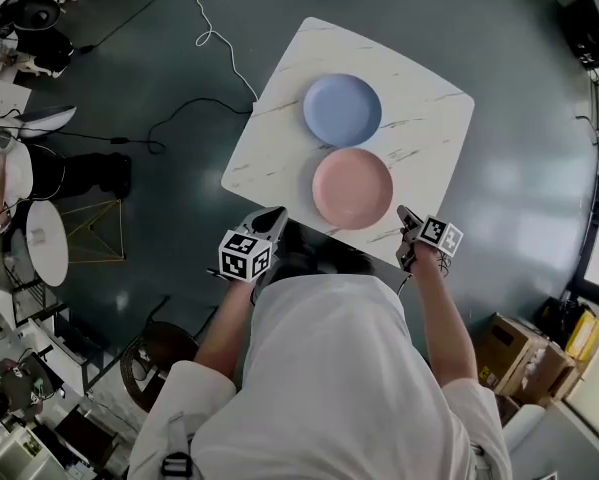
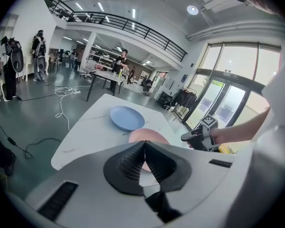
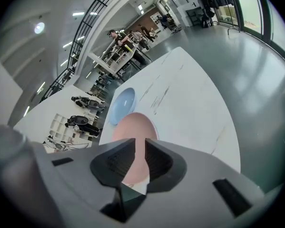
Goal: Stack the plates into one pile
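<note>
No pile yet: pink plate (image 1: 352,188) and blue plate (image 1: 341,109) sit side by side on the desk (image 1: 434,118). The left hand-held gripper (image 1: 276,216) is closed, the right hand-held gripper (image 1: 407,220) half-open (both empty). Next I'd pinch pink's rim and lift it onto blue.

— Where is the bench (image 1: 434,118) bare?
— Along its right side and its left edge. The blue plate (image 1: 342,109) and the pink plate (image 1: 352,188) fill the middle, rims just beside each other.
— And from above?
— Both plates lie open from above. The left gripper (image 1: 275,215) and the right gripper (image 1: 407,220) hover at the near edge, either side of the pink plate.
</note>
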`<state>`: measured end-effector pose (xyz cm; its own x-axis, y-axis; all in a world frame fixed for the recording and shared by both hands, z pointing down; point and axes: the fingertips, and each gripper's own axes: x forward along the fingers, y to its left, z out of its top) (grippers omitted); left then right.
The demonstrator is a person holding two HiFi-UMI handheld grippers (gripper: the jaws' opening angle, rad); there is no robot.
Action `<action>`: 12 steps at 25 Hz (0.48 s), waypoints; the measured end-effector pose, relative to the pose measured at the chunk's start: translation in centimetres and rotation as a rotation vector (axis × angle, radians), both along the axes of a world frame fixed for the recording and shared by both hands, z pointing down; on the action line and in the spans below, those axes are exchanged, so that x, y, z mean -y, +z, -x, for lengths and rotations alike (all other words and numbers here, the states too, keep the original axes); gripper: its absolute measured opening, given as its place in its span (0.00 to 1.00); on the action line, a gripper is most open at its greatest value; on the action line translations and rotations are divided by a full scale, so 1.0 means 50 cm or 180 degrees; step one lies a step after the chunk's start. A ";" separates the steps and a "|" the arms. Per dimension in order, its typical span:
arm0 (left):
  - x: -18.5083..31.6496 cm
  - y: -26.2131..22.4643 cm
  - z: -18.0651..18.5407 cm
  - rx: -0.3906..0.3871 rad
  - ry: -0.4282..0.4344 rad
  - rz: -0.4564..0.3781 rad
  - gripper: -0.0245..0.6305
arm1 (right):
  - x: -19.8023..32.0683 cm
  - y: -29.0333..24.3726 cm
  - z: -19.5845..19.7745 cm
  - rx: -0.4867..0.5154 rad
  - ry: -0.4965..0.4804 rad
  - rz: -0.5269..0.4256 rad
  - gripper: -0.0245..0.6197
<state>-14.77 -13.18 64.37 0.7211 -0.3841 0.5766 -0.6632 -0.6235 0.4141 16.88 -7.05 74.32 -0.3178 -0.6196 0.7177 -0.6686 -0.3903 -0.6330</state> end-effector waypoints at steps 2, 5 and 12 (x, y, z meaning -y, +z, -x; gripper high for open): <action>0.006 0.006 0.006 0.0000 0.0072 0.0020 0.06 | -0.013 -0.008 0.008 -0.0061 0.0028 -0.0062 0.14; 0.014 0.016 0.015 0.0012 0.0175 0.0039 0.06 | -0.032 -0.018 0.022 -0.0078 0.0118 -0.0153 0.12; 0.034 0.022 0.027 0.0003 0.0369 0.0119 0.06 | -0.080 -0.039 0.034 -0.0037 0.0314 -0.0333 0.10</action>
